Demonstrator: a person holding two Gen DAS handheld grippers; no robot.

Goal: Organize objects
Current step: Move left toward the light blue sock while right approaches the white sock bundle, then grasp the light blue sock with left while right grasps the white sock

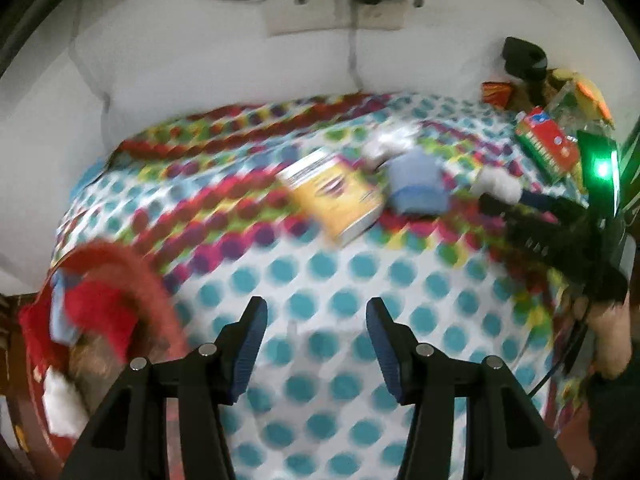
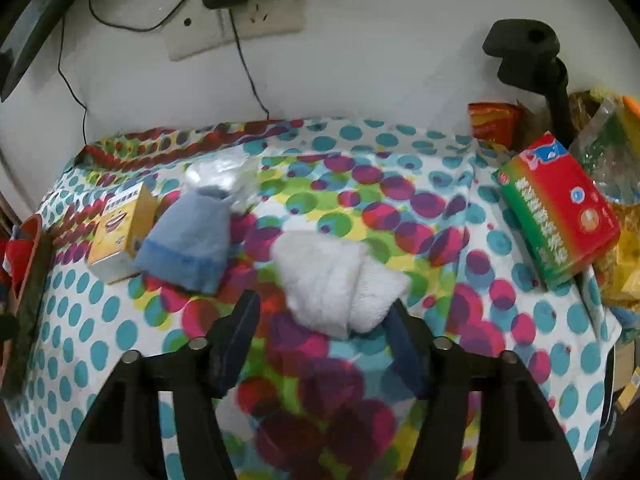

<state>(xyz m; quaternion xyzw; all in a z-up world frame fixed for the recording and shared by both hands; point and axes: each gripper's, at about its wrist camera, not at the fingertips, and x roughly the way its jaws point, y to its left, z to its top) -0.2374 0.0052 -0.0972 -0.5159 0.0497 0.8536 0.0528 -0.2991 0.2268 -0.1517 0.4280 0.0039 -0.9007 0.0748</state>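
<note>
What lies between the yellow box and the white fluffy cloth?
The blue cloth lies there, touching the yellow box and apart from the white fluffy cloth; the right wrist view shows it.

You are in a home room: a polka-dot tablecloth covers a table pushed against a white wall, where chargers sit in a wall socket, with socks, food boxes and snack packets lying about.
</note>
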